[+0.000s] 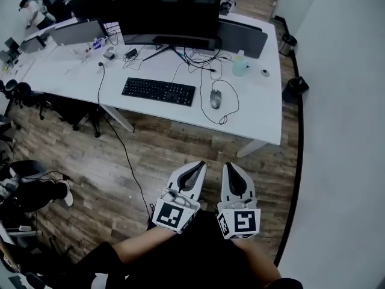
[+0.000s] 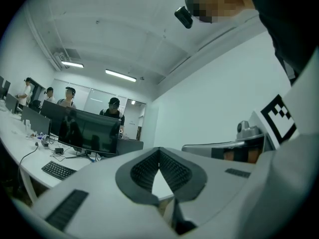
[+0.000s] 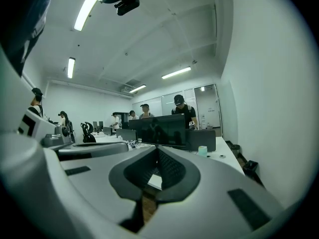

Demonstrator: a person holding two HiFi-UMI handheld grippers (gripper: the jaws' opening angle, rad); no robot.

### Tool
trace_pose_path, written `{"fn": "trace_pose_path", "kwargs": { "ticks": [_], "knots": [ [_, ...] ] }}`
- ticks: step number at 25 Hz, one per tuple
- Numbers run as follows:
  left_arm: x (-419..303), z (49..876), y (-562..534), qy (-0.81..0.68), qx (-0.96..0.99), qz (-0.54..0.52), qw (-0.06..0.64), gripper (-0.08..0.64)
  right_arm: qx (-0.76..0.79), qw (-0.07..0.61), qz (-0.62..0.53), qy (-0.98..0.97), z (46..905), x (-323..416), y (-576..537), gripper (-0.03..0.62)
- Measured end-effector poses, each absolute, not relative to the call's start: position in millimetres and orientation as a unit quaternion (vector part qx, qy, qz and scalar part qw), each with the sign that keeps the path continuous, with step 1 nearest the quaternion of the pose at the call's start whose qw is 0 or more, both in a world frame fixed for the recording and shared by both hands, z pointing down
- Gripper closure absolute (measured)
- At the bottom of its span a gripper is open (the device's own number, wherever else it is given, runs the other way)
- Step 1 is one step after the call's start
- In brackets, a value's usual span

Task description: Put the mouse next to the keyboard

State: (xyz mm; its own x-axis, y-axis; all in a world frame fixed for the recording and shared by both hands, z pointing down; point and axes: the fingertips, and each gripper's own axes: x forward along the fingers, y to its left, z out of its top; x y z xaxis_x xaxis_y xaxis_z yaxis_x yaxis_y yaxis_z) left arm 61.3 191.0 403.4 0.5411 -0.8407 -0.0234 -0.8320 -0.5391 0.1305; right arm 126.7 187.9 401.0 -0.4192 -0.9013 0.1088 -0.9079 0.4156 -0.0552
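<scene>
In the head view a grey wired mouse (image 1: pixel 215 99) lies on the white desk (image 1: pixel 258 113), a short gap to the right of the black keyboard (image 1: pixel 158 91). Its cable loops around it. Both grippers hang low over the wooden floor, well short of the desk and apart from mouse and keyboard. My left gripper (image 1: pixel 200 164) is shut and empty, and my right gripper (image 1: pixel 229 165) is shut and empty beside it. In the left gripper view the jaws (image 2: pixel 159 151) meet at their tips, with the keyboard (image 2: pixel 59 170) far off at the left. The right gripper view shows its tips (image 3: pixel 158 150) touching.
A wide dark monitor (image 1: pixel 168 17) stands behind the keyboard among cables. A pale green cup (image 1: pixel 240 68) sits at the desk's right. A black bin (image 1: pixel 296 88) stands by the white wall. Office chairs (image 1: pixel 24 95) crowd the left. People stand beyond the desk.
</scene>
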Motion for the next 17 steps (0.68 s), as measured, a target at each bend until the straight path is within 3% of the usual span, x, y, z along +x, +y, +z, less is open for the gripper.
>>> {"fn": "trace_pose_path", "kwargs": {
  "ticks": [17],
  "knots": [
    [84.0,397.8,202.6,-0.442,0.895,-0.052,0.026,0.557,0.544,0.037,0.031,-0.838,400.0,133.6,210.6,0.574]
  ]
}}
